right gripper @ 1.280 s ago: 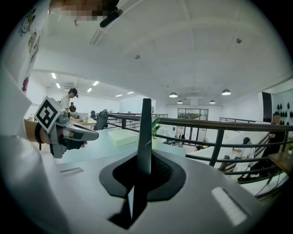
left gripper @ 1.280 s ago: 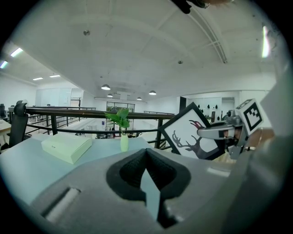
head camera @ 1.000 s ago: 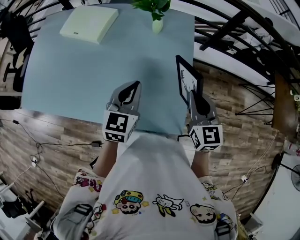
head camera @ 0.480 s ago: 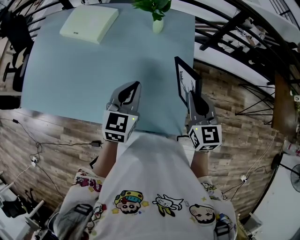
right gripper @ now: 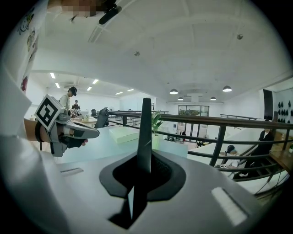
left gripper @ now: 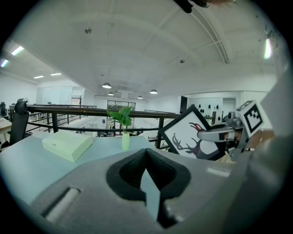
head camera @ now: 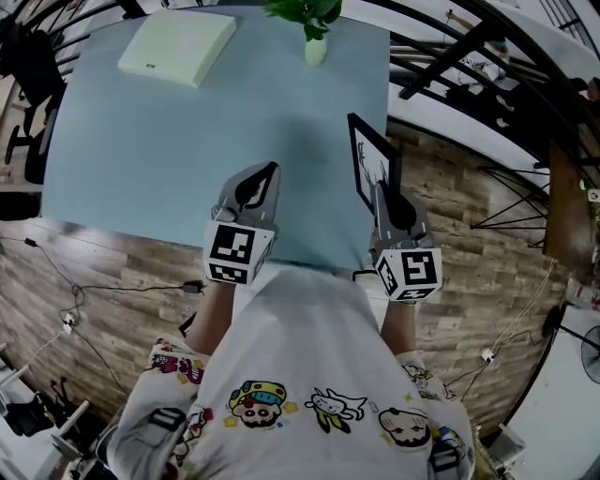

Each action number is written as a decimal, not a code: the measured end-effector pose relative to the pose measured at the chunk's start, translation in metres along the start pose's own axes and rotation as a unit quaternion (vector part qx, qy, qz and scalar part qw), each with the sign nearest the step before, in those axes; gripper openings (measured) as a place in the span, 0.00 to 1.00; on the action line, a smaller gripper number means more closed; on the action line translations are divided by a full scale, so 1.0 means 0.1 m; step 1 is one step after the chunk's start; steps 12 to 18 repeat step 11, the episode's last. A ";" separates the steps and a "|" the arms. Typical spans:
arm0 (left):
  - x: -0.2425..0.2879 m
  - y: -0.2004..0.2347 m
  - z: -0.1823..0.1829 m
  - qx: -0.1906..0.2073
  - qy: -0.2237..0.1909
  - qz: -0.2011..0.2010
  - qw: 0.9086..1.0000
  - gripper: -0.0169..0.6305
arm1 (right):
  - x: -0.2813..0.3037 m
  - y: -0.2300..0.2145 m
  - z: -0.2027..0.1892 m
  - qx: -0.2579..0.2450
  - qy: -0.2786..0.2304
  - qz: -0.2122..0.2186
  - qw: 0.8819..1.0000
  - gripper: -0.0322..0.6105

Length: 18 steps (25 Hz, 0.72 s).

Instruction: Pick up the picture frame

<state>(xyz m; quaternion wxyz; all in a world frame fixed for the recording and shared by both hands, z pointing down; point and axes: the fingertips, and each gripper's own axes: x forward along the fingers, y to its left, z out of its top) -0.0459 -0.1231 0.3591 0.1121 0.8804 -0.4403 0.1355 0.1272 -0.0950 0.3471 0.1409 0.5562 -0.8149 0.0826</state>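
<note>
**A:** Where's the picture frame?

**B:** It's in the right gripper, over the right edge of the table. The jaws are clamped on its lower border. From that gripper's own view the frame shows edge-on, as a thin dark strip rising straight out from between the pads.

**A:** Why hold it there?

**B:** I'd say the border is the one part thin and stiff enough to pinch, and it keeps the pads off the deer print. The left gripper view shows the frame tipped onto a corner like a diamond, so it appears to hang from that single grip. It looks lifted clear, but I can't see its lowest corner to be sure.

**A:** And the left gripper?

**B:** Its jaws are closed together with nothing between them. It hovers over the near part of the table, well apart from the frame and taking no load.

**A:** Any containers?

**B:** A small pale vase stands at the far edge with a green plant in it. In the far left corner lies a flat cream box with its lid shut, so I can't tell what it holds. Both are well apart from the frame.
</note>
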 end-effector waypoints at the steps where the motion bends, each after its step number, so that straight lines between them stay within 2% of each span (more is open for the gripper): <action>1: 0.00 0.00 0.00 0.000 0.000 0.000 1.000 0.02 | 0.00 0.00 0.00 -0.001 0.001 0.000 1.000 0.10; 18: -0.01 -0.01 -0.04 -0.005 0.001 0.000 1.000 0.02 | -0.02 0.00 -0.04 -0.002 0.004 -0.003 1.000 0.10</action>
